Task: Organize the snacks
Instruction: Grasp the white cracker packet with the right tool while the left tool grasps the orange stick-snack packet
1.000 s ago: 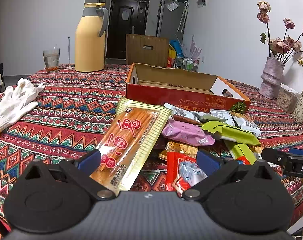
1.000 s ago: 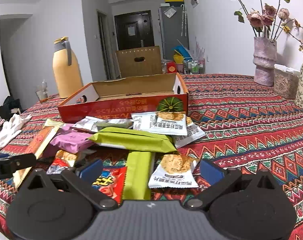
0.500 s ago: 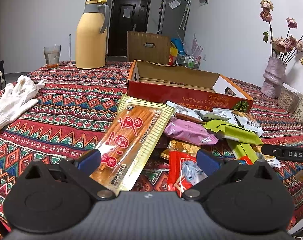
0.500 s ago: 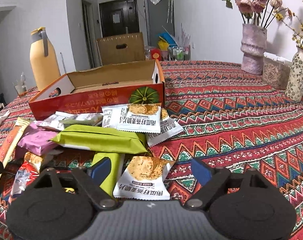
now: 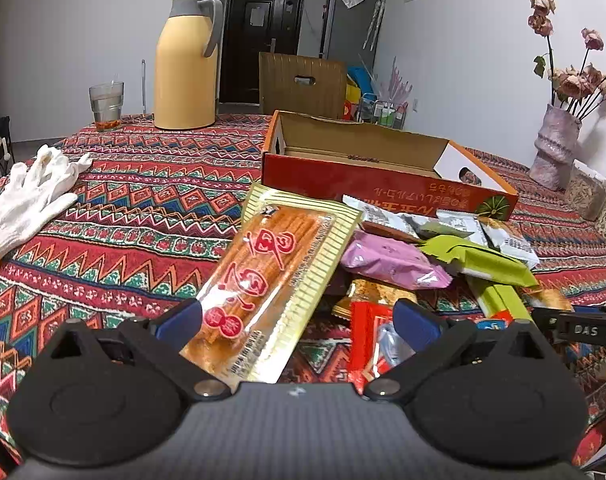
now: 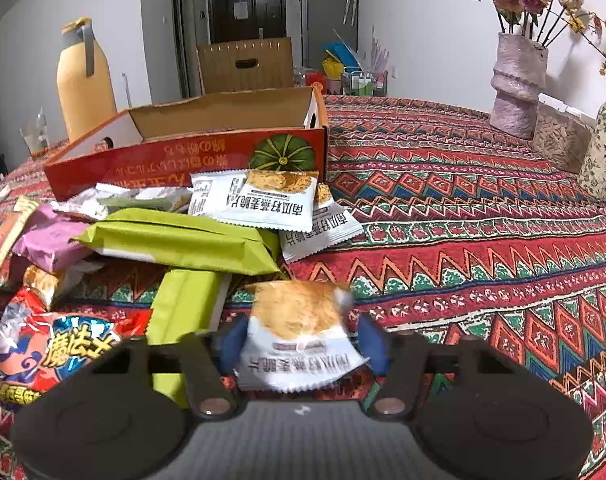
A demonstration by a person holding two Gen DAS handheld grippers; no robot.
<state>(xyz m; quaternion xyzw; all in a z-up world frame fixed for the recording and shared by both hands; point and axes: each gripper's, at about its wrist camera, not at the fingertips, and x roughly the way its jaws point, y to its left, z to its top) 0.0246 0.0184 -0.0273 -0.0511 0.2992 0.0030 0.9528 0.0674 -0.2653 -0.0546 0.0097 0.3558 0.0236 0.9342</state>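
Snacks (image 6: 183, 240) lie in a loose heap on the patterned bench (image 6: 483, 240), just in front of an open red cardboard box (image 6: 175, 160) whose inside appears bare in both views. The step in hand is the pick-up of 1 white oat-crisp packet (image 6: 299, 344) at the near edge of the heap. The right tool (image 6: 301, 346) has this packet between its 2 blue fingers (image 6: 373, 344); the jaws are closing, and the packet's sides already look bowed and pinched, so the grip seems to be taking hold. The frame is blurred here, so how firm the hold is cannot be told. 2 more packets of the same kind (image 6: 275, 200) rest against the box front, beside 2 green wrappers (image 6: 179, 240) and a pink bag (image 6: 51, 240).

The left tool (image 5: 299, 320) hangs with its jaws apart over the left end of the heap. A long orange-and-gold packet (image 5: 271, 280) lies between its fingers, with no finger seen pressing on it.

Next move, as judged: finish the squeeze, lift the white packet clear of the green wrapper beside it, and carry it forward over the box wall. A thin, slippery wrapper calls for a gentle, centred hold.
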